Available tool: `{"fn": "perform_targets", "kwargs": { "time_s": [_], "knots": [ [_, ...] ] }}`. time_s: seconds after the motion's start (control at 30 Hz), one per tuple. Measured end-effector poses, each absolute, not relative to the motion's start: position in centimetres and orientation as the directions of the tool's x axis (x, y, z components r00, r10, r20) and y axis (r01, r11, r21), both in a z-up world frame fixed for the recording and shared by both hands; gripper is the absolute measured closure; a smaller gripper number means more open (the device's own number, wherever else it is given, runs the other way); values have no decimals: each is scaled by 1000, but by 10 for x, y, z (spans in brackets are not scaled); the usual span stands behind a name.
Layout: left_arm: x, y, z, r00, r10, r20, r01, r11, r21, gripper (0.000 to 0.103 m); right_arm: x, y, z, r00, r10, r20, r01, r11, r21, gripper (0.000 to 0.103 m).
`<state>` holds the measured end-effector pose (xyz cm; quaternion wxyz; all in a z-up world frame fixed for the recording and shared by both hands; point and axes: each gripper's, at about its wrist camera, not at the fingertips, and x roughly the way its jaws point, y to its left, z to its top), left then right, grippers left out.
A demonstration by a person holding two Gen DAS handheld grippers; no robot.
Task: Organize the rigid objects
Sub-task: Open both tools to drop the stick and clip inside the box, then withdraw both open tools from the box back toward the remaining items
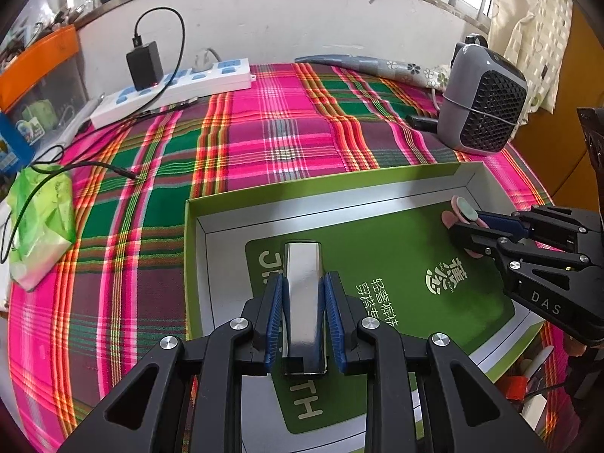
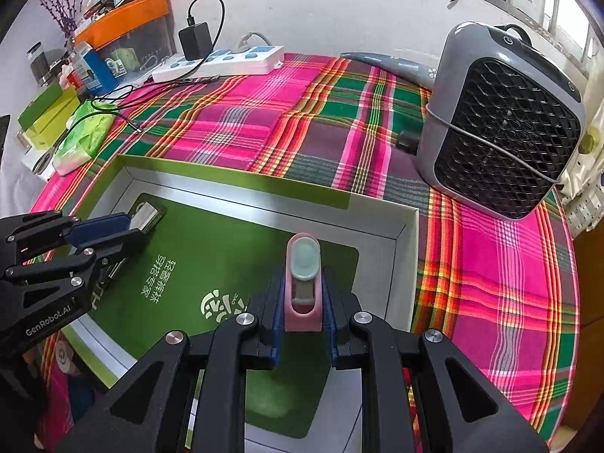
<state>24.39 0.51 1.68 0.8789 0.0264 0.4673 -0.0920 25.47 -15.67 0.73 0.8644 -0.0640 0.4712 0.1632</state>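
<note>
Left claw point(image 1: 304, 313) gripping silver block point(image 1: 304, 294), right claw point(image 2: 302, 302) gripping pink case point(image 2: 304, 283), over green box point(image 2: 241, 183), fan point(image 2: 498, 120) beyond

2 wrist views, angled down, sharing tray point(image 1: 339, 188)

open plaid cloth point(image 1: 264, 143) beyond box wall point(image 1: 321, 192), fan heater point(image 2: 502, 120) blocking right, power strip point(image 1: 177, 90) far back

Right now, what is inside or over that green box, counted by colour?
Silver: 1, the shiny metal block held in the left gripper
Pink: 1, the pink holder with a pale green pad held in the right gripper
Total: 2, both held over the green box; nothing else shows inside it.
</note>
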Motion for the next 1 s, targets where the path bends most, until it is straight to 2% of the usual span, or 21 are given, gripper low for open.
{"fn": "perform_targets", "kwargs": {
  "time_s": [0.2,0.37,1.0],
  "knots": [
    [242,5,17,546,-145,-825,188,981,-48,78,255,-158,8,499,234,-835,-341,938,59,82],
    [237,5,22,562,-158,-812,194,979,-57,71,251,-158,10,504,242,-829,-341,938,66,65],
    [192,17,57,623,-172,-763,188,980,-67,68,211,-172,51,596,264,-759,-320,944,77,61]
  ]
}}
